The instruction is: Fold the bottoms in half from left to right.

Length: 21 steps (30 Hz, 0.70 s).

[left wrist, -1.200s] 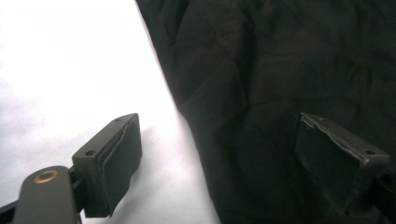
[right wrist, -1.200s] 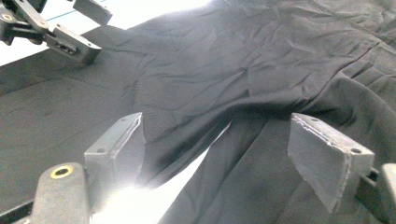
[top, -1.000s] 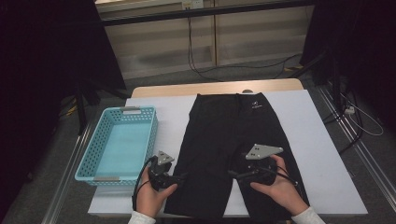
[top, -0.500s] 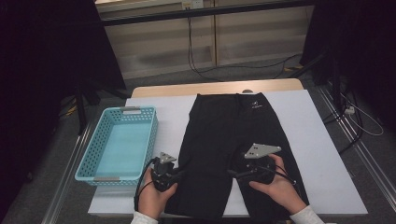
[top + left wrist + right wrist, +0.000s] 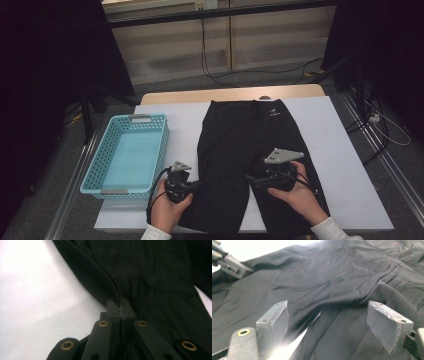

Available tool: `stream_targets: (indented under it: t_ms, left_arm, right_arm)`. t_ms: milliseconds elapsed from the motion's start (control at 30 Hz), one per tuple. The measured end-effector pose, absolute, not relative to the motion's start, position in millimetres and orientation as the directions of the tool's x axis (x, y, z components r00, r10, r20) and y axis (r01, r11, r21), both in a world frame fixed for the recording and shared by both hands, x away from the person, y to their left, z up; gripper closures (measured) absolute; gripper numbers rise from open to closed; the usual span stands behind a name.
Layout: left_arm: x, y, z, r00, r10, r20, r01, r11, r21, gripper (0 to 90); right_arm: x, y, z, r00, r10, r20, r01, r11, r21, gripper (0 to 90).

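The left gripper (image 5: pixel 192 186) sat at the outer edge of the left leg of the black trousers (image 5: pixel 250 150), low on the table near the person's side. Its jaws had just been closing and were now pressed together on the hem of that leg; in the left gripper view (image 5: pixel 121 308) a thin fold of the dark cloth ran straight into the seam between the two jaw tips, with the white table (image 5: pixel 37 290) bare to one side of it. The left hand (image 5: pixel 167 210) gripped the tool from below, and a cable looped off behind it.

The right gripper (image 5: pixel 252 180) lay over the right leg, pointing toward the gap between the two legs. Its jaws stood spread wide. In the right gripper view (image 5: pixel 327 315) the two grey pads flanked the inner edges of the legs without pressing on the cloth, and a sliver of white table showed in the split between them. The right hand (image 5: pixel 295 192) cupped the tool, with the grey three-cornered plate on top.

The trousers lay flat and spread lengthwise down the middle of the table (image 5: pixel 350 165), waistband at the far end and legs toward the person. A light blue basket (image 5: pixel 95 172) stood just left of the left gripper, apart from the trousers.
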<state>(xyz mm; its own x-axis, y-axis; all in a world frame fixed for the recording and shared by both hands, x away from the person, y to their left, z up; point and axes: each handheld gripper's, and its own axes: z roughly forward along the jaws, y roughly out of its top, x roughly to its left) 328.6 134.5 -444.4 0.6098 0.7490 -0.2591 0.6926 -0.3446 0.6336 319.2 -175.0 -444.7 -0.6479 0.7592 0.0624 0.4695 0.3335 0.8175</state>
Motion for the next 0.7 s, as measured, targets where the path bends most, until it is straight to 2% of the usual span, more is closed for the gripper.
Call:
stream_targets:
  t_ms: [233,700]
  left_arm:
    - [327,125,-445,0.626,0.714,-0.314,0.699,-0.334,0.633,88.6]
    - [327,109,-443,0.662,0.685,-0.305,0.665,-0.347,0.661,88.8]
  right_arm:
    - [333,-167,-442,-0.621,0.78,0.069,0.477,0.307,0.824,16.4]
    - [367,-146,-442,-0.571,0.815,0.099,0.521,0.267,0.811,12.8]
